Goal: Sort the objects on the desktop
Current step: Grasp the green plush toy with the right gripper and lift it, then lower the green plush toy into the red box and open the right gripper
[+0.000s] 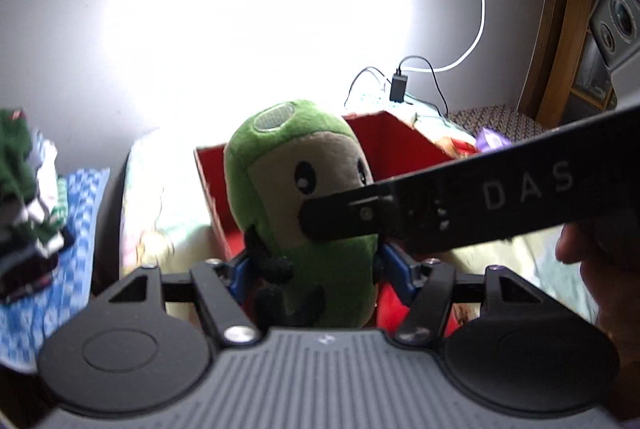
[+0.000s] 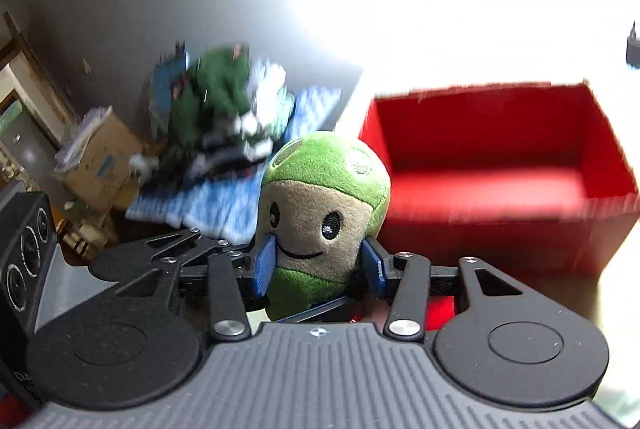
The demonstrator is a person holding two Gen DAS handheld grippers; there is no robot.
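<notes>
A green plush toy [image 1: 308, 213] with a beige face stands upright between both grippers. My left gripper [image 1: 312, 271] is shut on its lower body, blue pads pressed on both sides. My right gripper [image 2: 318, 265] is shut on its head at cheek level, and its arm crosses the left wrist view [image 1: 480, 205] over the toy's face. The toy also shows in the right wrist view [image 2: 324, 213]. An open red box [image 2: 492, 165] stands to the right of the toy there, and behind the toy in the left wrist view [image 1: 404, 145].
A pile of green and white clothes [image 2: 224, 109] lies on a blue checked cloth [image 2: 224, 201] at the left. A cardboard box [image 2: 100, 161] stands further left. A black charger with cables [image 1: 398, 87] sits behind the red box. The wall is glaringly bright.
</notes>
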